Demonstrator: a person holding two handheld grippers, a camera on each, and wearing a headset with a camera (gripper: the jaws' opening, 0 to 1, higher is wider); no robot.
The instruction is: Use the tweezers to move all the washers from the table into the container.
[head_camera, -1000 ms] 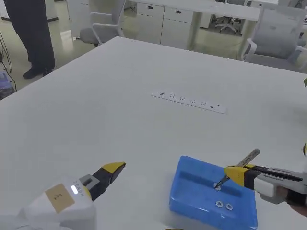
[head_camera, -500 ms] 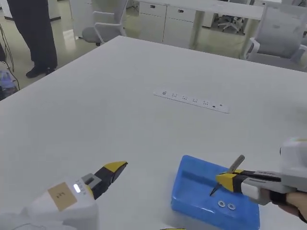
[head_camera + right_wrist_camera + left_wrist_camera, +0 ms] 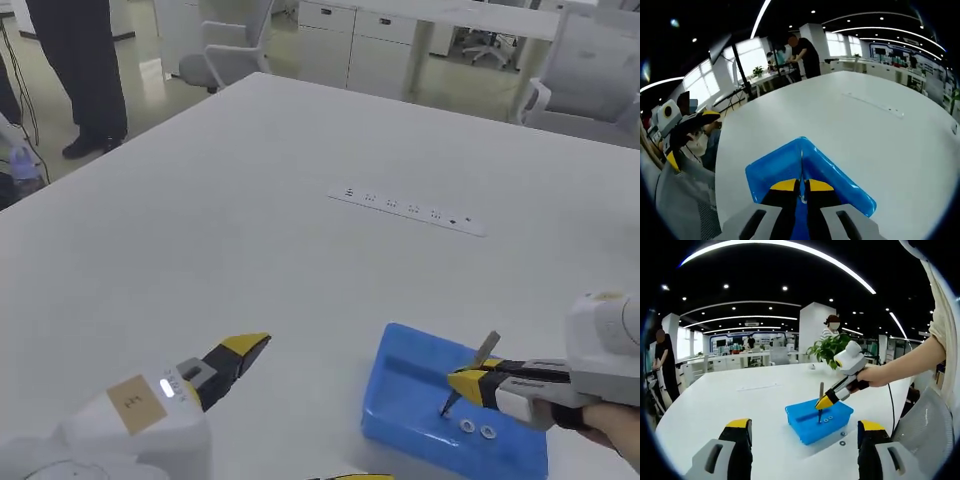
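While left gripper [image 3: 805, 424] gapes empty, right gripper [image 3: 468, 383] jaws clamp tweezers [image 3: 486, 349].

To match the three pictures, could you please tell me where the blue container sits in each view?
Head view: blue container at lower right.
Left gripper view: centre, slightly low.
Right gripper view: lower centre.
Shared landmark: the table's socket strip.

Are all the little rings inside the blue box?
No, two washers lie on the table just outside the blue container, as the left gripper view shows.
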